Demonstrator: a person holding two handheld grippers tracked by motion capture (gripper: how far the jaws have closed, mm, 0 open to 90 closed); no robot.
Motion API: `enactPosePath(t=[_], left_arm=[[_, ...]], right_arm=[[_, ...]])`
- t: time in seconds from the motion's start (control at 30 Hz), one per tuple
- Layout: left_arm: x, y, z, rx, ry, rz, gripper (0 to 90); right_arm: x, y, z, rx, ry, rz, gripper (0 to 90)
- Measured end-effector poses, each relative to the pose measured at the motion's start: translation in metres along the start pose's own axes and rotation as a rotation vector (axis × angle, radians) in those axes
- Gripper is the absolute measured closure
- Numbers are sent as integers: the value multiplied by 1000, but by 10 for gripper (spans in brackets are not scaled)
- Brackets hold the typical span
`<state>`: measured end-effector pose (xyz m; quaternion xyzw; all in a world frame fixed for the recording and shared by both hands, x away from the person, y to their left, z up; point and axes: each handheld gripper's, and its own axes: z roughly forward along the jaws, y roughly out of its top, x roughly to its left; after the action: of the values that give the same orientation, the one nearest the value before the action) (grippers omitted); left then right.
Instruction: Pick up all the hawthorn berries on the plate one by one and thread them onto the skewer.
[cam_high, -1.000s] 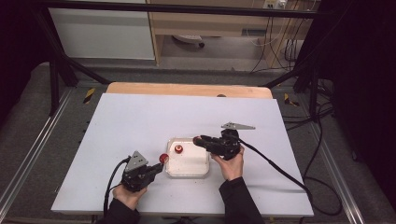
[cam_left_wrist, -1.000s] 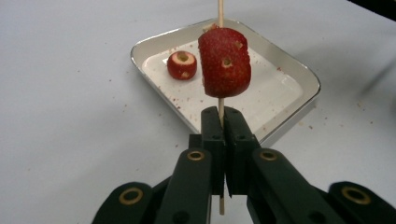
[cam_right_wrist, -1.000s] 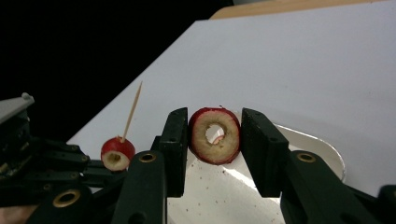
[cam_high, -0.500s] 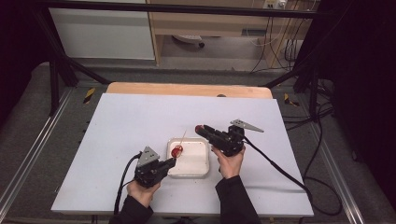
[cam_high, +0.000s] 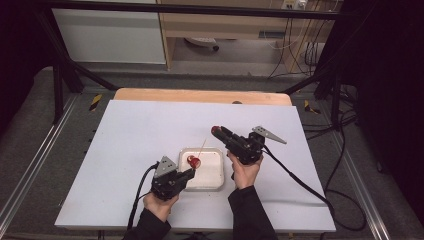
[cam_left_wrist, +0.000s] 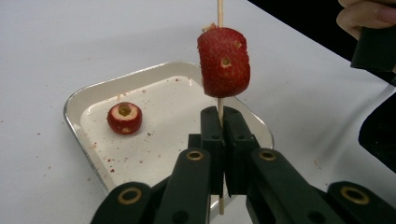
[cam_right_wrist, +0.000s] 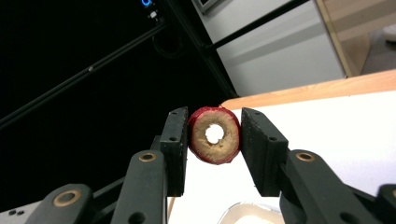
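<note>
My left gripper (cam_left_wrist: 223, 122) is shut on a thin wooden skewer (cam_left_wrist: 219, 107) that stands upright, with a red strawberry piece (cam_left_wrist: 224, 63) threaded on it just above the jaws. In the high view the left gripper (cam_high: 189, 173) sits at the near left edge of the white tray (cam_high: 215, 180), and the skewer (cam_high: 202, 146) slants up over it. A second red piece with a cored hole (cam_left_wrist: 124, 117) lies in the tray (cam_left_wrist: 77, 100). My right gripper (cam_right_wrist: 215, 140) is shut on a red ring-shaped slice (cam_right_wrist: 215, 135), held in the air beyond the tray's far right corner (cam_high: 216, 131).
The tray sits on a white tabletop (cam_high: 135, 135) with a wooden strip (cam_high: 200, 95) at its far edge. Black frame bars (cam_high: 65, 75) rise at the back left. A cable (cam_high: 300, 177) trails from the right gripper across the table. Red crumbs speckle the tray floor.
My left gripper has moved right to the tray's edge with the skewer and strawberry piece. The right gripper's tip has tilted a little farther from the person, still holding the ring slice.
</note>
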<state>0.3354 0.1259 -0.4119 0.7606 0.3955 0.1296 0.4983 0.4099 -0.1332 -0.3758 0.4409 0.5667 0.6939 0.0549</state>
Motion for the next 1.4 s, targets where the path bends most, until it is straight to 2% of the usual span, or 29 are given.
enactPosePath(t=[0.3,0.6,1.4], left_arm=[[-8,4,10,-1,-16,-3,881],[-8,5,13,-9,-24,-18,881],[-7,6,14,-16,-27,-25,881]], right_arm=[[1,-2,1,-58,7,-2,635],[3,-7,3,-95,5,1,636],[4,-16,7,-110,19,23,636]])
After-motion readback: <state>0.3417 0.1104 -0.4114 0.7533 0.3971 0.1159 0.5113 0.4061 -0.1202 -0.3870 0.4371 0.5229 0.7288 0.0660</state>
